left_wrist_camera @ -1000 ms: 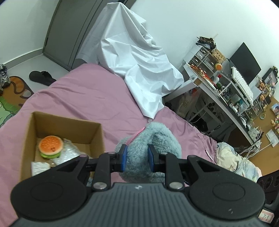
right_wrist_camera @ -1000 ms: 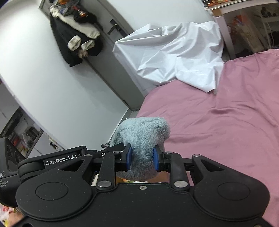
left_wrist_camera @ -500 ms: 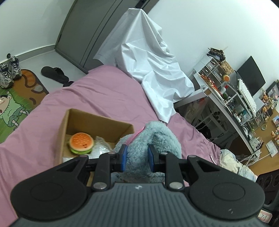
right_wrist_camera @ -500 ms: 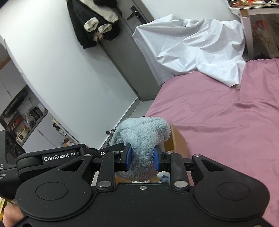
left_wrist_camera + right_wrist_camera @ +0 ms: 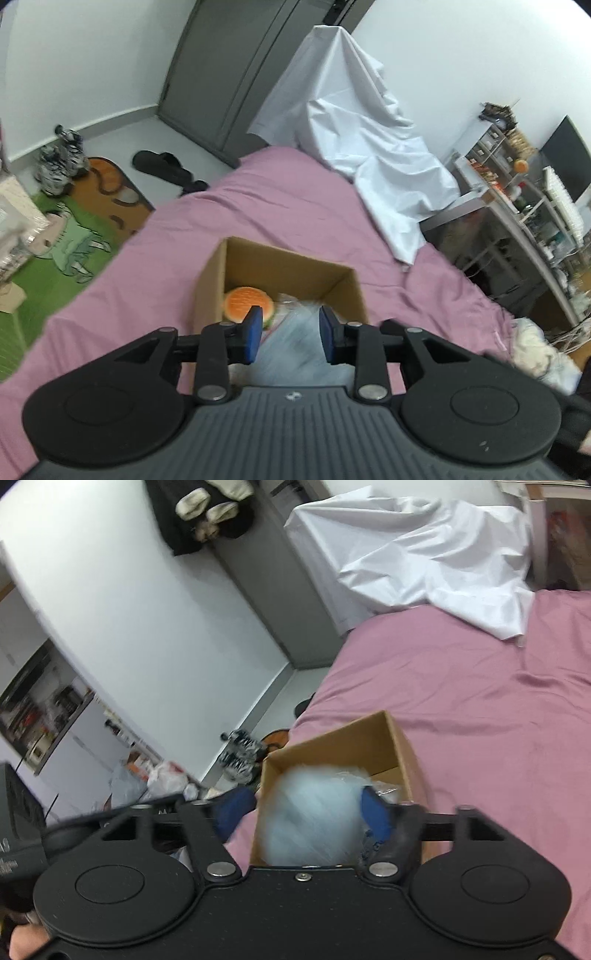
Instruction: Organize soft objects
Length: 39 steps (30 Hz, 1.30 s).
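A fluffy light-blue plush (image 5: 295,350) shows blurred between the spread fingers of my left gripper (image 5: 290,334), over the open cardboard box (image 5: 221,266) on the pink bed. A burger toy (image 5: 245,302) and crinkled plastic (image 5: 295,301) lie inside the box. In the right wrist view the same plush (image 5: 314,812) is a blur between the wide-apart fingers of my right gripper (image 5: 306,812), above the box (image 5: 402,746). Both grippers are open and neither grips the plush.
The pink bed sheet (image 5: 288,206) surrounds the box. A white sheet (image 5: 362,147) drapes at the bed's far end. A cluttered desk (image 5: 524,206) stands to the right. Slippers (image 5: 162,166) and a green mat (image 5: 74,240) lie on the floor to the left.
Both grippers were shut on the blue plush; both have now opened and the plush is dropping, blurred, toward the box. The box has come nearer the centre of both views.
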Each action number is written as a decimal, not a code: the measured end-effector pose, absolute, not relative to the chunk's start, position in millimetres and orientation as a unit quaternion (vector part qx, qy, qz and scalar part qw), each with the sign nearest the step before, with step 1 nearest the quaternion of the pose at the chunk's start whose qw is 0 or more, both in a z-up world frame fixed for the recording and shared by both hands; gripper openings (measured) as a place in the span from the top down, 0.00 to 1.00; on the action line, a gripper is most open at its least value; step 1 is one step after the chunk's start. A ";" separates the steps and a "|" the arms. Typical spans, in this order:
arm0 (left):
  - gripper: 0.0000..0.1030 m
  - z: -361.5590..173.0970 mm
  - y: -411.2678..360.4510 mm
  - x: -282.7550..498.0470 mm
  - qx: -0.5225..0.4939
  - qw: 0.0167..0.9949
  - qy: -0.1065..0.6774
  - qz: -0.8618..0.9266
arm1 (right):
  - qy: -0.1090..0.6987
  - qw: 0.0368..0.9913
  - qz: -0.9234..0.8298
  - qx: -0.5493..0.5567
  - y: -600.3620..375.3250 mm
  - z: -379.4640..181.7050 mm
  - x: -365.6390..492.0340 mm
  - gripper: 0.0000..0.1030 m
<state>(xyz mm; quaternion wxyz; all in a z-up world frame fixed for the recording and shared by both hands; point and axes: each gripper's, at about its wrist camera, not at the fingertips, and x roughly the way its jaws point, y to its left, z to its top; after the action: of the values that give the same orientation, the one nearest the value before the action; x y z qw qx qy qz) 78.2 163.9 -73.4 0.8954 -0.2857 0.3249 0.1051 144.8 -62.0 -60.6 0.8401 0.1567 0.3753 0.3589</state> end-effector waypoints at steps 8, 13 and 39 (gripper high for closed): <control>0.27 -59.8 155.6 66.5 -0.268 0.901 0.320 0.120 | 0.372 0.851 0.336 0.156 -84.4 -50.7 138.3 0.14; 0.18 -52.1 143.5 61.3 -0.251 0.902 0.329 0.122 | 0.374 0.854 0.335 0.137 -96.8 -46.3 134.7 0.12; 0.04 12.6 79.7 15.4 -0.134 0.928 0.314 0.149 | 0.322 0.864 0.378 0.085 -191.9 1.1 106.9 0.00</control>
<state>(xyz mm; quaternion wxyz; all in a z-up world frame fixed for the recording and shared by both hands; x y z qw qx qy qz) 15.4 79.7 12.6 0.9281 -0.1336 0.3138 0.1494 106.9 -191.9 1.1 0.8637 0.0854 0.3219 0.3782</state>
